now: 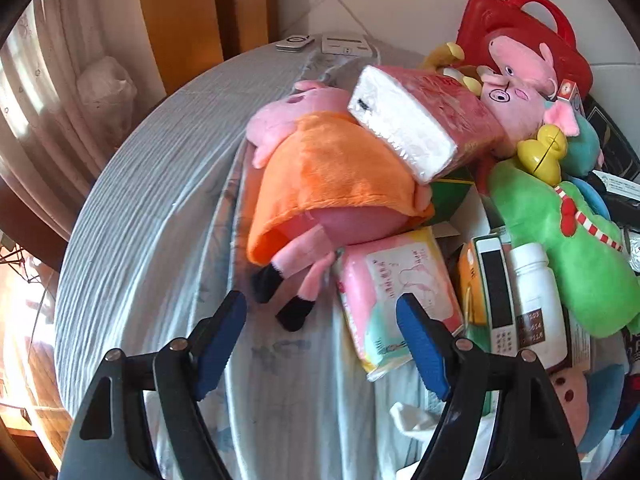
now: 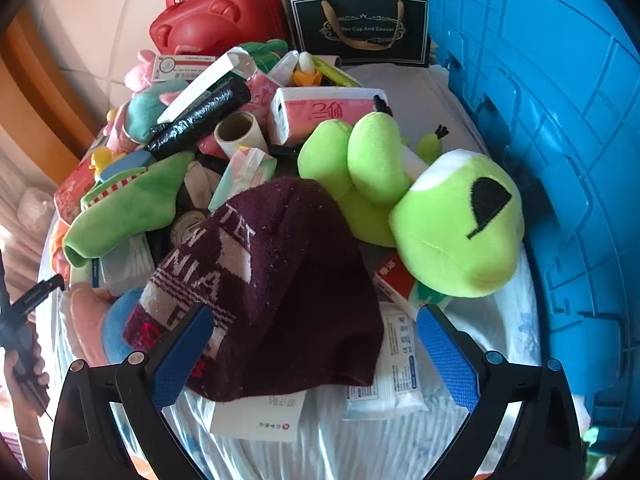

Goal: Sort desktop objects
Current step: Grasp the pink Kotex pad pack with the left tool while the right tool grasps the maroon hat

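Observation:
A heap of objects lies on a cloth-covered table (image 1: 160,200). In the left wrist view my left gripper (image 1: 322,344) is open and empty, just before the feet of a pink pig plush in an orange dress (image 1: 320,176) and a pink tissue pack (image 1: 394,292). A red-wrapped tissue pack (image 1: 416,120) lies on the plush. In the right wrist view my right gripper (image 2: 316,354) is open, its fingers either side of a maroon knit hat (image 2: 276,280). A green frog plush (image 2: 448,216) lies just beyond.
A blue plastic crate (image 2: 560,160) stands at the right. A red toy case (image 2: 220,12) and a black gift box (image 2: 360,24) stand at the back. A white bottle (image 1: 536,292), a green plush (image 1: 560,232), a yellow duck (image 1: 542,152) and a tape roll (image 2: 240,132) lie in the heap.

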{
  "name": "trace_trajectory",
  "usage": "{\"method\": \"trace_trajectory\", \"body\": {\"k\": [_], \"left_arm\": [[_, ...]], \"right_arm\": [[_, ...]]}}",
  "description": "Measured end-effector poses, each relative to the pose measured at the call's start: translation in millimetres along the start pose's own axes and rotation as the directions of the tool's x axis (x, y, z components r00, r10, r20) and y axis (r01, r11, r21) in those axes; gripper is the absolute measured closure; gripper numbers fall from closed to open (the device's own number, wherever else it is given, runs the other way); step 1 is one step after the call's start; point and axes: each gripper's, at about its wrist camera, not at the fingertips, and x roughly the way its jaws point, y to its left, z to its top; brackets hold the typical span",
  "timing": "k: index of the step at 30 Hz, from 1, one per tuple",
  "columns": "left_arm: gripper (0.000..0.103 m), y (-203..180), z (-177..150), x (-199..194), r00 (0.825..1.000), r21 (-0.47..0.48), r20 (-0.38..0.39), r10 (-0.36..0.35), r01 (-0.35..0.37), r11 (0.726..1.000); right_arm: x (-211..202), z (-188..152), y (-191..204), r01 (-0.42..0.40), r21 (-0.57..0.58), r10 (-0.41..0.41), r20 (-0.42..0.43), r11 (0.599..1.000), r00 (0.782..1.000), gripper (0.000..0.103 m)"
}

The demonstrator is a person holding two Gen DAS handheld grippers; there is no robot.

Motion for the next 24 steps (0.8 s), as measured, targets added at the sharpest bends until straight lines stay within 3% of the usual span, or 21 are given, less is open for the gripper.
{"method": "trace_trajectory", "body": {"k": [5, 8, 9, 11, 13, 15, 20, 24], "left_arm": [[0.025, -34, 13, 29, 0.998, 0.029, -0.036, -0.042, 0.043, 0.999], [0.022, -29, 22, 50, 0.989, -0.075, -0.104, -0.106, 0.099, 0.992], [0.017, -23, 24, 58, 0.984, -0.115, -0.120, -0.135, 0.121, 0.986], [0.016, -13, 22, 68, 0.965, -0.170, -0.158, -0.209, 0.182, 0.969], [0.031, -2, 17, 64, 0.956, -0.193, -0.157, -0.248, 0.216, 0.957], [0.034, 3, 10, 53, 0.966, -0.132, -0.157, -0.206, 0.186, 0.974], [0.034, 14, -6, 37, 0.993, 0.007, -0.115, 0.005, -0.004, 1.000], [0.033, 13, -5, 40, 0.993, -0.009, -0.116, 0.007, -0.008, 1.000]], "right_arm": [[10, 6, 5, 0.007, 0.008, -0.007, -0.020, 1.000, 1.000, 0.000], [17, 10, 6, 0.010, 0.019, -0.009, -0.037, 1.000, 0.999, 0.000], [20, 11, 7, 0.009, 0.025, -0.008, -0.046, 1.000, 0.999, 0.000], [29, 13, 7, -0.004, 0.044, 0.007, -0.068, 0.999, 0.998, 0.000], [36, 14, 9, -0.032, 0.065, 0.038, -0.092, 0.997, 0.995, 0.000], [41, 14, 13, -0.067, 0.071, 0.074, -0.104, 0.995, 0.992, 0.000], [49, 17, 22, -0.109, 0.076, 0.117, -0.108, 0.991, 0.987, 0.000], [65, 23, 26, -0.121, 0.100, 0.134, -0.132, 0.988, 0.982, 0.000]]}}
